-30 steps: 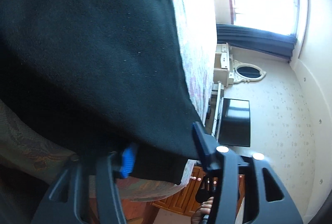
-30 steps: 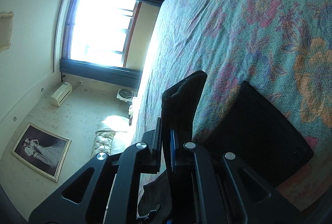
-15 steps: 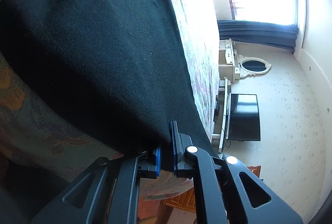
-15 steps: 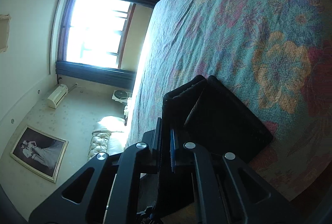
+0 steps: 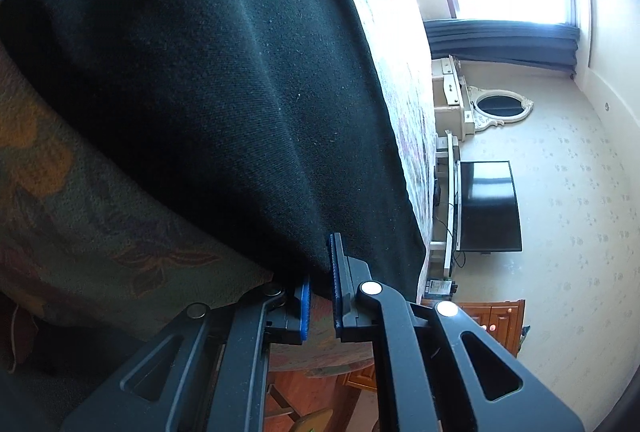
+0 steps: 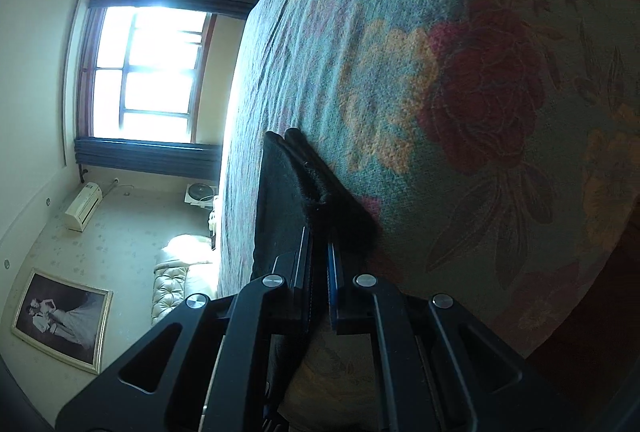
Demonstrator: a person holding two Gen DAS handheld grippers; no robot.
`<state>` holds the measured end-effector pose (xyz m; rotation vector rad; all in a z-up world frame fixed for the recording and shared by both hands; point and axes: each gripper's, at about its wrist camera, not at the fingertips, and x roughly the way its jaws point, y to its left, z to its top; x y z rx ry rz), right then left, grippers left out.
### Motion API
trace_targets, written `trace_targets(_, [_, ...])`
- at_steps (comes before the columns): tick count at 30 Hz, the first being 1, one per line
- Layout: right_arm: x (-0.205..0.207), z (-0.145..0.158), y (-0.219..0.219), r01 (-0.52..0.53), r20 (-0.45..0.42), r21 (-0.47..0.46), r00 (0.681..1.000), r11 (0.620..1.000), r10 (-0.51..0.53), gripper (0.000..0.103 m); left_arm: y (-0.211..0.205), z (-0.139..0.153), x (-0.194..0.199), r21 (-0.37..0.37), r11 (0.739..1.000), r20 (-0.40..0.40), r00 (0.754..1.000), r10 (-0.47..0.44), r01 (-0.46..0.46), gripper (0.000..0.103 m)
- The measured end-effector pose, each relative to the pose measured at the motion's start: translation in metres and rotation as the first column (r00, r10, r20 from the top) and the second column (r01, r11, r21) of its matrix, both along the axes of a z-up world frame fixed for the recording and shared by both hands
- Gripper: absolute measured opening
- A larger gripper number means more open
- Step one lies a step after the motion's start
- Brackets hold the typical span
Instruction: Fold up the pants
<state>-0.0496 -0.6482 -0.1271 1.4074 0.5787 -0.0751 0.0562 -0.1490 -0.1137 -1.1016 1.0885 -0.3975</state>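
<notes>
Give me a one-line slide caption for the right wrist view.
Right hand-held gripper shut on a folded edge of black pants, held against a floral bedspread in a sunlit bedroom.

On my left tool (image 5: 318,286) I see two black plastic fingers with long cut-out slots in their arms, round silver screw heads at the joints, and bright blue pads (image 5: 305,306) lining the inner faces. My right tool (image 6: 319,272) is built the same: matte black linkage arms with slotted openings, four silver screws (image 6: 365,280), and thin blue strips along the inside of each finger.
</notes>
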Motion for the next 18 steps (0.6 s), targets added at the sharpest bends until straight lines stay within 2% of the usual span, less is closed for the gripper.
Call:
trace_targets(4, [0.0, 0.002, 0.002, 0.0, 0.003, 0.003, 1.0, 1.0, 0.0, 0.006, 0.004, 0.009, 0.0, -0.01, 0.999, 0.01, 0.999, -0.045, 0.045, 0.013])
trace_targets(6, [-0.002, 0.004, 0.0, 0.006, 0.004, 0.005, 1.0, 1.0, -0.006, 0.007, 0.018, 0.013, -0.005, -0.015, 0.999, 0.013, 0.999, -0.038, 0.039, 0.019])
trace_targets(7, [-0.002, 0.006, -0.001, 0.01, 0.003, 0.005, 1.0, 1.0, -0.01, 0.007, 0.029, 0.015, -0.009, -0.007, 1.0, 0.015, 1.0, -0.026, 0.026, 0.024])
trace_targets(10, [-0.009, 0.013, -0.006, 0.058, -0.009, -0.032, 0.998, 0.998, -0.059, 0.011, 0.064, 0.017, -0.021, 0.036, 0.999, 0.018, 0.999, 0.036, -0.037, 0.026])
trace_targets(11, [-0.014, 0.018, -0.008, 0.093, -0.025, -0.066, 0.995, 0.993, -0.095, 0.015, 0.075, 0.017, -0.024, 0.057, 0.996, 0.023, 0.998, 0.062, -0.064, 0.026])
trace_targets(12, [-0.018, 0.022, -0.011, 0.123, -0.028, -0.092, 0.992, 0.988, -0.126, 0.026, 0.087, 0.016, -0.027, 0.067, 0.994, 0.031, 0.996, 0.085, -0.087, 0.026])
trace_targets(14, [-0.023, 0.029, -0.015, 0.142, -0.031, -0.113, 0.989, 0.983, -0.146, 0.031, 0.105, 0.013, -0.03, 0.085, 0.988, 0.039, 0.991, 0.129, -0.131, 0.027])
trace_targets(16, [-0.022, 0.035, -0.012, 0.138, -0.032, -0.121, 0.989, 0.983, -0.143, 0.031, 0.115, 0.008, -0.029, 0.057, 0.983, 0.022, 0.985, 0.172, -0.173, 0.027])
trace_targets(18, [-0.018, 0.042, -0.006, 0.125, -0.029, -0.132, 0.991, 0.983, -0.129, 0.032, 0.113, 0.004, -0.027, 0.034, 0.984, 0.01, 0.985, 0.174, -0.174, 0.027])
